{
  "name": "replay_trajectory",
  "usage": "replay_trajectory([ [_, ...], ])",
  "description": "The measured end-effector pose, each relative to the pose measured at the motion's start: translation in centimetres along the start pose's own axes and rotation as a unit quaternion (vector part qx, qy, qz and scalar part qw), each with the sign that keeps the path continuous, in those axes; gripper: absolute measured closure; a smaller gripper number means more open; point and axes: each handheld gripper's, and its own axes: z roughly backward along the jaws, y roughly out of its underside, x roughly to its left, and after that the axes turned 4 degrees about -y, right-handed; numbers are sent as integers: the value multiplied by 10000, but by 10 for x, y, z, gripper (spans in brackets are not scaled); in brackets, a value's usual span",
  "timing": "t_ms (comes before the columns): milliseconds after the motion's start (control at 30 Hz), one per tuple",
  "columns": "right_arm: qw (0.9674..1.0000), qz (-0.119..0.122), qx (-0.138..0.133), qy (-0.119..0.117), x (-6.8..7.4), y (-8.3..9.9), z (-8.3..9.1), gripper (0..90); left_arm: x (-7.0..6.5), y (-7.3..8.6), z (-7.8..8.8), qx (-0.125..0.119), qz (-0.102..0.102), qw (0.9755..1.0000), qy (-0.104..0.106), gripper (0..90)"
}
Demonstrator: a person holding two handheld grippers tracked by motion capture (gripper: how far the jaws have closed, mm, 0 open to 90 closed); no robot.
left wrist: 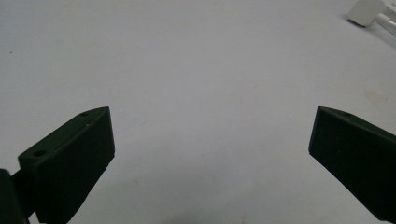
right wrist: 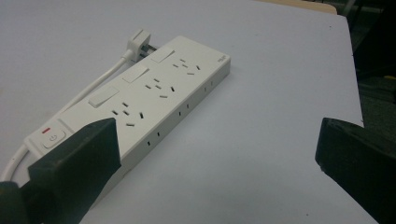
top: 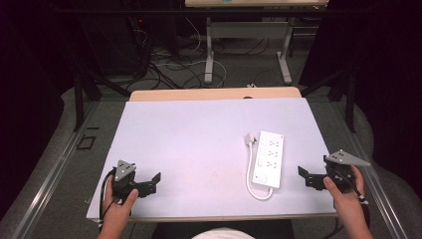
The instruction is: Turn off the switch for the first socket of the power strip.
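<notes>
Nearest the camera, the left hand-held gripper (top: 155, 180) and the right hand-held gripper (top: 304, 177) rested at the near edge of the pale lilac counter (top: 199, 139), each with its black jaws spread wide and empty. A white rectangular plastic power strip (top: 268, 158) lay flat just beside the right one, its white cord (top: 250, 169) looped alongside to a white plug (top: 250, 138).

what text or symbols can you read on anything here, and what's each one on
Power symbol, a circle with a stroke: on the button at the cable end of the white power strip.
Small grey marking on the strip's far corner: too small and blurred to read.
Red mark above the power button: an indicator, no lettering.
Both grippers, left and right, and the table: no text visible.
</notes>
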Motion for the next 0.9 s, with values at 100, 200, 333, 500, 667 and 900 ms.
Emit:
replay_trajectory([
  [100,10000,-76,54,18,-4,4,1,0,0,0,0,10,-7,10000,0,1],
  [200,9999,-145,18,71,-7,9,0,0,0,0,-1,-13,31,10000,4,2],
  [333,9999,-117,45,115,-11,14,1,0,0,0,-1,-19,35,10000,11,1],
  [500,9998,-45,104,170,-15,20,0,0,0,0,-1,-21,34,10000,14,2],
  [667,9996,-182,180,71,-16,27,-3,0,1,0,-1,-44,21,10000,4,2],
  [900,9992,-305,227,89,-19,32,-2,0,1,0,-1,-39,12,10000,5,2],
])
